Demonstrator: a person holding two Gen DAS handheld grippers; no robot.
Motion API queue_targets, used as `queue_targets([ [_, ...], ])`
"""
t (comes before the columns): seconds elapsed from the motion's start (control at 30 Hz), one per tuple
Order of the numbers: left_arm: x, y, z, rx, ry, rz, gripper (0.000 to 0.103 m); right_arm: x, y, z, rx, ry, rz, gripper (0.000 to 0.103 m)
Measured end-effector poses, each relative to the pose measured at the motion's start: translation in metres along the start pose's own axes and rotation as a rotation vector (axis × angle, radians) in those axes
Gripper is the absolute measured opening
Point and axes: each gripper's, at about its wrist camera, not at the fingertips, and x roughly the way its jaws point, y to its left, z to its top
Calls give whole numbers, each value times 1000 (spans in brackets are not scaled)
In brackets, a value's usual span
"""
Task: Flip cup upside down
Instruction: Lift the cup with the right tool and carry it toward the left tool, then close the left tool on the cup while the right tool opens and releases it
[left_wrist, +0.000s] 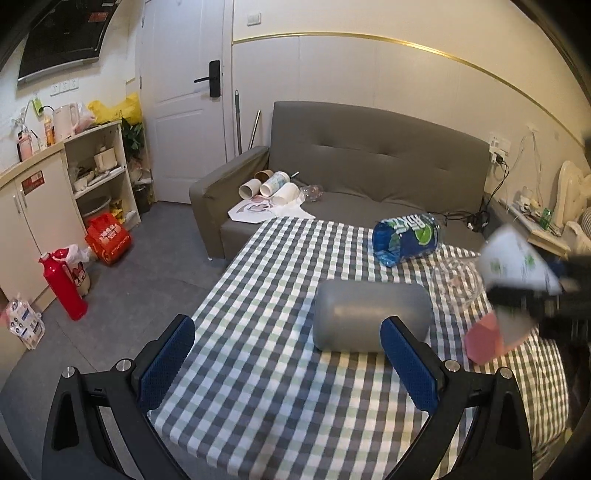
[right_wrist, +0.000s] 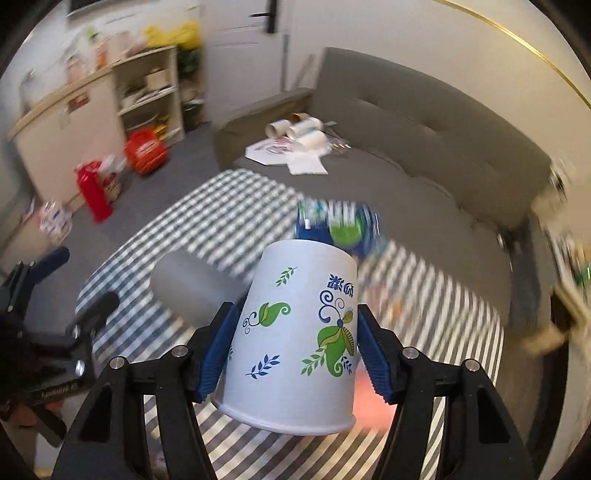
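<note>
My right gripper (right_wrist: 293, 339) is shut on a white paper cup (right_wrist: 299, 332) with green and blue leaf prints. The cup is held above the checked table with its rim down and its base up, tilted a little. The same cup shows blurred at the right edge of the left wrist view (left_wrist: 517, 258), held by the dark right gripper. My left gripper (left_wrist: 288, 358) is open and empty over the near part of the table, its right blue pad close to a grey cylinder (left_wrist: 369, 314).
On the checked tablecloth (left_wrist: 258, 369) lie the grey cylinder, a blue crumpled bag (left_wrist: 406, 238), a clear glass item (left_wrist: 456, 284) and a pink object (left_wrist: 487, 339). A grey sofa (left_wrist: 369, 166) with paper cups stands behind. A red bottle (left_wrist: 62, 284) is on the floor.
</note>
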Motion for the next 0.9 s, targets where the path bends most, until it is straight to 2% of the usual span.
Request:
queue_targets([
  [0.17, -9, -5, -14, 6, 25, 29, 103, 8, 6, -51, 148, 107, 71, 64],
  [0.3, -16, -12, -18, 26, 26, 36, 103, 29, 9, -66, 184, 190, 76, 64],
  [0.43, -22, -19, -20, 40, 29, 15, 103, 41, 8, -76, 182, 224, 54, 64],
  [0.73, -22, -33, -23, 52, 62, -7, 103, 51, -10, -90, 279, 258, 46, 65],
  [0.8, -24, -35, -22, 63, 63, -3, 103, 47, -11, -90, 283, 244, 52, 69],
  [0.83, -25, -37, -21, 71, 61, -2, 103, 43, -14, -90, 288, 227, 55, 80],
  [0.87, -26, -40, -20, 78, 61, -4, 103, 37, -17, -89, 288, 208, 55, 86],
  [0.9, -27, -42, -18, 85, 61, -7, 103, 29, -19, -88, 285, 178, 53, 86],
])
